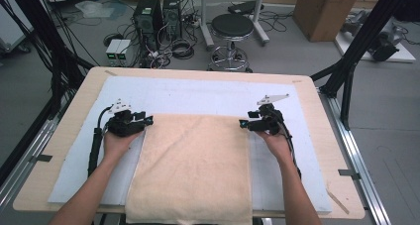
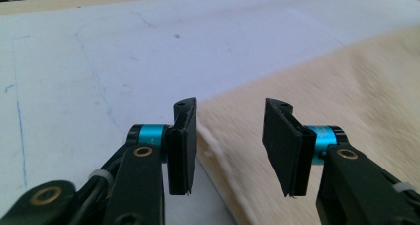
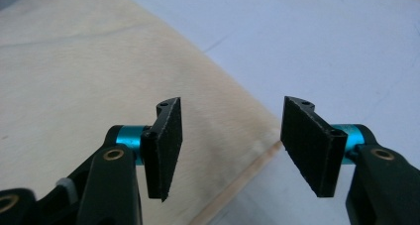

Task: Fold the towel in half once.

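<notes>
A beige towel (image 1: 193,165) lies flat on a white mat (image 1: 198,93), its near end hanging over the table's front edge. My left gripper (image 1: 148,120) sits at the towel's far left corner, jaws pointing right. In the left gripper view it (image 2: 230,150) is open, and the towel (image 2: 346,76) edge runs under the gap between the pads without touching them. My right gripper (image 1: 243,123) sits at the far right corner, jaws pointing left. In the right gripper view it (image 3: 230,145) is open over the towel (image 3: 74,61) edge, with nothing pinched.
The mat (image 2: 99,61) covers most of a light wooden table (image 1: 64,136), with bare mat (image 3: 322,36) beyond and beside the towel. Past the table stand a black stool (image 1: 232,27), computer towers (image 1: 148,12), cables and a cardboard box (image 1: 324,9). Black frame posts flank both sides.
</notes>
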A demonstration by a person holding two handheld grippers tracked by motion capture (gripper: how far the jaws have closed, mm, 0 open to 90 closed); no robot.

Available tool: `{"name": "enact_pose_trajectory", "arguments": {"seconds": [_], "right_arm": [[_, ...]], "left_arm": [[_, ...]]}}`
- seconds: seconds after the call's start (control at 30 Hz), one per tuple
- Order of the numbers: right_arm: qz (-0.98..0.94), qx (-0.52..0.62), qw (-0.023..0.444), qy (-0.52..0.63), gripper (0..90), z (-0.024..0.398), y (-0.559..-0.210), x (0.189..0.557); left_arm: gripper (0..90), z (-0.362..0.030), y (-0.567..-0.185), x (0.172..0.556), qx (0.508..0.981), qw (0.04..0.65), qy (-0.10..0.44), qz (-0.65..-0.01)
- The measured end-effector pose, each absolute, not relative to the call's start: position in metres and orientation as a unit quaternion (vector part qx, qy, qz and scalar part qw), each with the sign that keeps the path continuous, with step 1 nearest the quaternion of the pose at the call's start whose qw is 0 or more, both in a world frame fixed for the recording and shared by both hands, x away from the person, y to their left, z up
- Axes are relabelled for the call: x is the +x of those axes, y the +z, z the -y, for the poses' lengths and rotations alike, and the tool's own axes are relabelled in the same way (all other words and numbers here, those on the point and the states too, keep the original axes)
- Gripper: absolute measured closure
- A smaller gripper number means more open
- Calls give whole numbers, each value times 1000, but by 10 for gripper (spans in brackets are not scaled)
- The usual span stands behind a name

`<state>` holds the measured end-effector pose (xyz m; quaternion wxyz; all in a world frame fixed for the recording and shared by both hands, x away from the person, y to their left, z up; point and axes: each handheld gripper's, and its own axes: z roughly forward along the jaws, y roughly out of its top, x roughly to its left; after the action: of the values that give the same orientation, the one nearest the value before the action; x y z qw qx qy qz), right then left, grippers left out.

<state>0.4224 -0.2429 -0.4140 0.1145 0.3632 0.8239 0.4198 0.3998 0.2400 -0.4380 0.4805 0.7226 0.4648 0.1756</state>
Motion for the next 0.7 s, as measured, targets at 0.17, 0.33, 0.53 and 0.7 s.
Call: {"name": "enact_pose_trajectory", "arguments": {"seconds": [0.17, 0.33, 0.53, 0.7], "right_arm": [[-825, 387, 88, 402, 415, 244, -427, 441], [-831, 381, 43, 404, 612, 240, -441, 449], [-845, 372, 42, 382, 843, 233, -432, 458], [-846, 377, 84, 367, 851, 222, -409, 473]], "left_arm": [[531, -241, -448, 416, 724, 472, 146, -481], [696, -234, -447, 423, 753, 448, 128, -465], [866, -237, -445, 433, 745, 443, 140, -479], [867, -237, -428, 448, 727, 449, 167, -491]]}}
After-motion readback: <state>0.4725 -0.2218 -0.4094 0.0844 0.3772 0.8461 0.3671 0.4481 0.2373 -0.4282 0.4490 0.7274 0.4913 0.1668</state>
